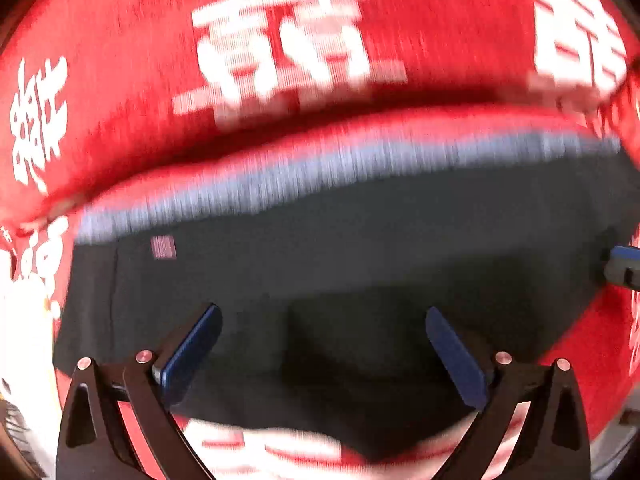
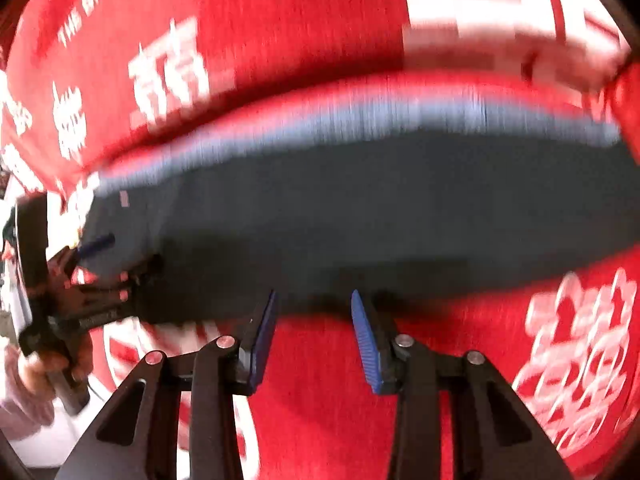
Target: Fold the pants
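Left black gripper with blue pads [image 1: 322, 354] hovering spread over dark grey fabric pants [image 1: 360, 248]; right black gripper [image 2: 314, 340] spread, empty, pointing at pants' near edge above red white-lettered cloth [image 2: 320, 400].

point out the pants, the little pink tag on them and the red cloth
pants [image 1: 360, 248], left wrist view, middle of the dark fabric
pink tag [image 1: 163, 247], left wrist view, centre of the tag
red cloth [image 2: 320, 400], right wrist view, bare patch between the fingers
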The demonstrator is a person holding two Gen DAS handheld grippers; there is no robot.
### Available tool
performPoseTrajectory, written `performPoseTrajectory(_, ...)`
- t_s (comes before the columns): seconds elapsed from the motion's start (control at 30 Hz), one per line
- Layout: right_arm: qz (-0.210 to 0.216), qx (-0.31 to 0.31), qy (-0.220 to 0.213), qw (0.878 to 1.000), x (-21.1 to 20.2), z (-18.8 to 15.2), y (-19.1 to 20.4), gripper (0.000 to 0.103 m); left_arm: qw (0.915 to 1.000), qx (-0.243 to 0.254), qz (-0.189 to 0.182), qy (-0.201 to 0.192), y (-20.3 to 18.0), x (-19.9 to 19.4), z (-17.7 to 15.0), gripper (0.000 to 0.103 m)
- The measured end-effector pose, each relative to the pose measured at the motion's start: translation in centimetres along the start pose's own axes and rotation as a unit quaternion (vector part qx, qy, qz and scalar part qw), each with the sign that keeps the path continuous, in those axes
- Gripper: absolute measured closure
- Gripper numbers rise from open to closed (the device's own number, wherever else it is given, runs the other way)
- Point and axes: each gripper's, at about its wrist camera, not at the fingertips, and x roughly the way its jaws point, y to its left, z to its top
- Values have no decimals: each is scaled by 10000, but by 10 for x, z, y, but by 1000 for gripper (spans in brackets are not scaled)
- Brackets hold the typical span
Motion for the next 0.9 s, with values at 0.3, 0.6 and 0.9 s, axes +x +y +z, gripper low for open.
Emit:
performPoseTrajectory(0.3,-331,-184,94,9992,81,85,-1,67,9974,-569,412,140,8,84,69,0)
performPoseTrajectory(0.6,-763,184,-21,9969,75,104,-34,65,9952,-945,142,218,53,79,58,0)
performPoseTrajectory(0.9,263,-267,331,9987,53,41,46,63,9916,-835,938,299,141,35,7,0)
